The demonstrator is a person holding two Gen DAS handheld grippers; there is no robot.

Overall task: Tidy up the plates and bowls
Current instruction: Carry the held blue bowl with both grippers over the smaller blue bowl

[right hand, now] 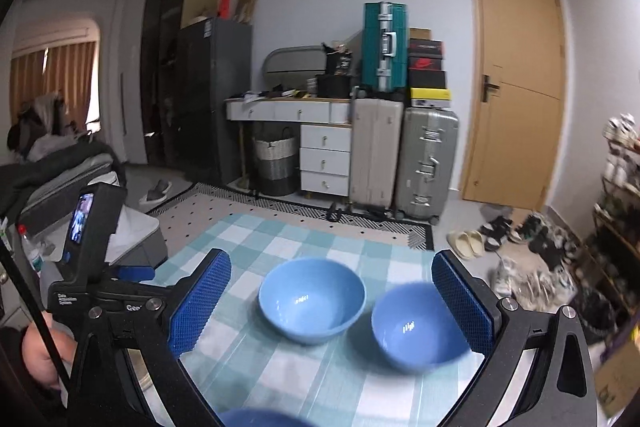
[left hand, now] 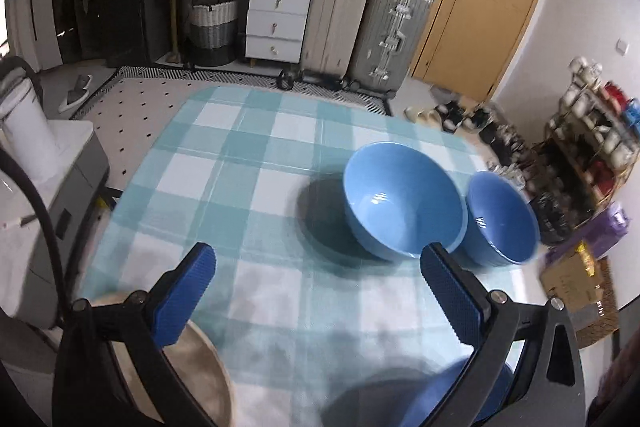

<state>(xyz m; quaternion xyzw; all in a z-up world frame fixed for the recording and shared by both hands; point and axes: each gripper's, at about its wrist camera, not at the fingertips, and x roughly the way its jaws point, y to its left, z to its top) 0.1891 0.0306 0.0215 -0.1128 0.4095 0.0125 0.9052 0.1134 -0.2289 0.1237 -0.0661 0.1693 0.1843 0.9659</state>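
Two blue bowls stand upright on a teal checked tablecloth (left hand: 248, 187). The larger bowl (left hand: 402, 201) is left of the smaller bowl (left hand: 502, 219), and they nearly touch. My left gripper (left hand: 316, 291) is open and empty, near side of the bowls. A beige plate (left hand: 200, 379) lies under its left finger, and a blue dish (left hand: 436, 399) shows at the bottom edge. In the right wrist view the larger bowl (right hand: 312, 299) and smaller bowl (right hand: 416, 329) sit between the fingers of my open, empty right gripper (right hand: 332, 307). A blue rim (right hand: 260, 419) shows at the bottom.
The left gripper's handle (right hand: 92, 247) is at the left of the right wrist view. A grey side unit with a white cylinder (left hand: 28, 135) stands left of the table. Suitcases (left hand: 360, 27), drawers (left hand: 276, 23) and shoes (left hand: 460, 115) are beyond the table's far edge.
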